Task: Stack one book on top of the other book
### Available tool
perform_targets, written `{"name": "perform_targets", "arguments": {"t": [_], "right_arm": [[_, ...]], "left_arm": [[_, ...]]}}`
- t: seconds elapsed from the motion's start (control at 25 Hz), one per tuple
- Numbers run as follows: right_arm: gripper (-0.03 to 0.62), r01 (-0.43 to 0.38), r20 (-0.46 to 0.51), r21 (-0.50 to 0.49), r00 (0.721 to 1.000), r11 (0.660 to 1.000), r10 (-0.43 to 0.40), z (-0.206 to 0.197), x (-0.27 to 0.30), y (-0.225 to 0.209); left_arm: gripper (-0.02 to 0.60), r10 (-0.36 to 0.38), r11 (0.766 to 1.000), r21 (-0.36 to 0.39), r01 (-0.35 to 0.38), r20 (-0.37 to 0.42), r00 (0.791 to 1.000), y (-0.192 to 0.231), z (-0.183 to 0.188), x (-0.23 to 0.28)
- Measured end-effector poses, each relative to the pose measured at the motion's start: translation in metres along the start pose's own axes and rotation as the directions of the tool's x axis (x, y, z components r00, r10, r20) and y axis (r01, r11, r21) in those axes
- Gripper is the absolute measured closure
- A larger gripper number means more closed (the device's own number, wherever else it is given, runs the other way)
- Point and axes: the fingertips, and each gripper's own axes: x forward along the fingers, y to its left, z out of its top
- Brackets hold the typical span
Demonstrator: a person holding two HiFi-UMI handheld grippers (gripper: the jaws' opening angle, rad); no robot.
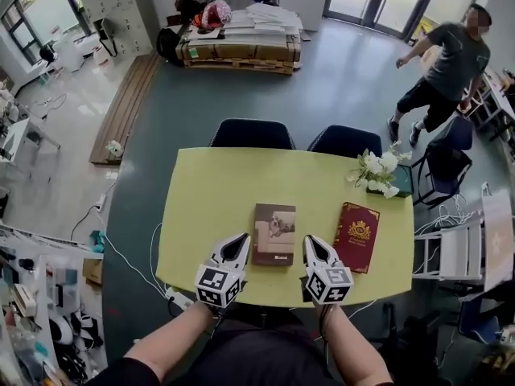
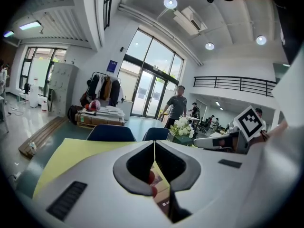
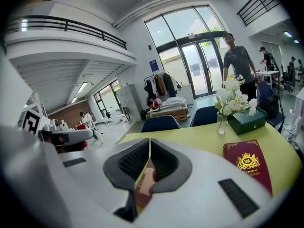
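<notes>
Big hall w/ grey floor; yellow table (image 1: 193, 199) mid-room, two dark chairs (image 1: 252, 133) tucked at its far side. Person (image 1: 445, 63) stands at back right. Brown book (image 1: 274, 233) lies flat near the table's front edge, red book (image 1: 357, 236) flat just to its right, apart, not stacked. Left gripper (image 1: 240, 241) & right gripper (image 1: 311, 243) flank the brown book, both w/ jaws together, nothing btwn. White flowers (image 1: 378, 170) near the table's far right corner.

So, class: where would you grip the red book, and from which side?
Probably its near short edge, from the table's front: the red book lies flat, cover up, that edge nearest the right gripper, whose jaws are shut.
</notes>
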Motion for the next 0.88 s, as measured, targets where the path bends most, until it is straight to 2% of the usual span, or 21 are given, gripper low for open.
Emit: {"name": "perform_targets", "arguments": {"t": [0.2,0.36,0.64,0.88], "right_arm": [[0.572,-0.010,-0.074,0.014,0.997,1.000,0.011,-0.031,0.031,-0.021],[0.528,-0.021,-0.141,0.031,0.990,0.999,0.025,-0.061,0.049,-0.034],[0.461,-0.042,-0.235,0.061,0.970,0.997,0.056,-0.106,0.078,-0.051],[0.439,-0.048,-0.308,0.086,0.949,0.995,0.073,-0.141,0.100,-0.063]], "left_arm": [[0.555,-0.001,1.000,-0.010,0.000,-0.084,0.996,0.010,-0.035,0.029],[0.528,0.013,0.999,-0.027,-0.017,-0.153,0.988,0.021,-0.067,0.045],[0.468,0.006,0.997,-0.072,-0.026,-0.269,0.963,0.042,-0.121,0.076],[0.448,0.003,0.993,-0.113,-0.044,-0.343,0.939,0.058,-0.158,0.097]]}}
